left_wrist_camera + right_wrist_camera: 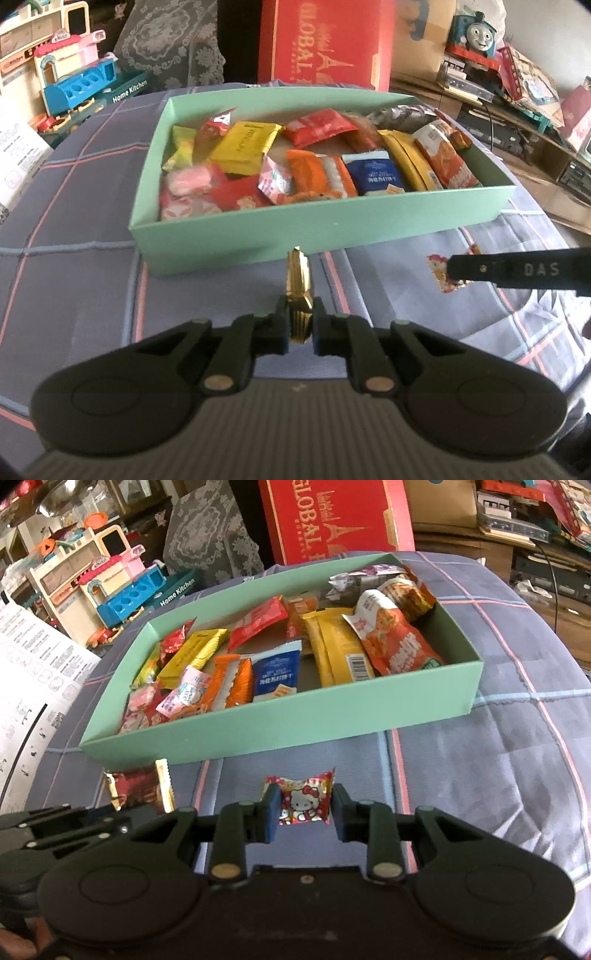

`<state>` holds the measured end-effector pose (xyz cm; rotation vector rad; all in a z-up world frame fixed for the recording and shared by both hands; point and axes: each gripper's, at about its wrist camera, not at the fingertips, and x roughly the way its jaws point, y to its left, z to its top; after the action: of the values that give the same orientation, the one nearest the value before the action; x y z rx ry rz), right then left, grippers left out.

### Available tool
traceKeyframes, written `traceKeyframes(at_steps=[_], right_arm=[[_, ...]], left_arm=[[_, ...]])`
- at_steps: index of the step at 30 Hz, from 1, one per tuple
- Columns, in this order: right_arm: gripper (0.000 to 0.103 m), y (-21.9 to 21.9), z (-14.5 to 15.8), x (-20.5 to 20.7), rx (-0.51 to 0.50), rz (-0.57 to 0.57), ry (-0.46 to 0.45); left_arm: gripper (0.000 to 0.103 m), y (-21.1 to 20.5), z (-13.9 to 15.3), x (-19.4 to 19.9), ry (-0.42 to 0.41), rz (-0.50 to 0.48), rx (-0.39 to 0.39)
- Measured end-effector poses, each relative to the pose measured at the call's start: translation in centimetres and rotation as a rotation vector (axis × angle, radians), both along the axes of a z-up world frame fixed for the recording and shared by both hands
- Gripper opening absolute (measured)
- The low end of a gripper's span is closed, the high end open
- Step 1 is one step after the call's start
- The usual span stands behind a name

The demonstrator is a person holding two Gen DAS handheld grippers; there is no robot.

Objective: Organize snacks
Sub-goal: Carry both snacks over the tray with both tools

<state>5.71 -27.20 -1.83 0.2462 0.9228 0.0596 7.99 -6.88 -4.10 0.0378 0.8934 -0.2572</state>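
Note:
An open mint-green box (pixel 314 232) (pixel 295 727) lies on the checked cloth and holds several snack packets in red, yellow, orange and blue. In front of its near wall my left gripper (pixel 300 332) is shut on a red packet with gold edges (pixel 298 291) (pixel 140 788), which the left wrist view shows edge-on. My right gripper (pixel 304 812) is shut on a small Hello Kitty candy packet (pixel 304 801) (pixel 439 275), a little to the right of the left one. Both packets sit just short of the box.
The blue-grey checked cloth (pixel 74 221) covers the surface. Behind the box stand a red carton (pixel 325 40), a toy kitchen set (pixel 74 81) and a toy train (pixel 476 33) among clutter. A printed sheet (pixel 33 686) lies at the left.

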Motion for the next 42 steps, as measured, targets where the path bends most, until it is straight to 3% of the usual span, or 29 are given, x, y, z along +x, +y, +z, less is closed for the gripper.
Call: traceKeyframes(at_steps=[7, 24, 33, 42], right_arm=[[0.027, -0.8, 1.0, -1.2, 0.018, -0.011, -0.022], [0.027, -0.2, 5.6, -1.7, 0.055, 0.008, -0.118], [0.027, 0.0, 7.9, 3.4, 0.051, 0.012, -0.155], [0.027, 0.8, 7.3, 9.9, 0.091, 0.014, -0.128]], left_arm=[[0.008, -0.3, 1.3, -0.6, -0.018, -0.017, -0.003], [0.008, 1.1, 6.9, -1.2, -0.087, -0.044, -0.119], [0.008, 1.2, 8.7, 5.3, -0.102, -0.035, -0.136], [0.008, 0.5, 7.2, 13.2, -0.058, -0.02, -0.117]])
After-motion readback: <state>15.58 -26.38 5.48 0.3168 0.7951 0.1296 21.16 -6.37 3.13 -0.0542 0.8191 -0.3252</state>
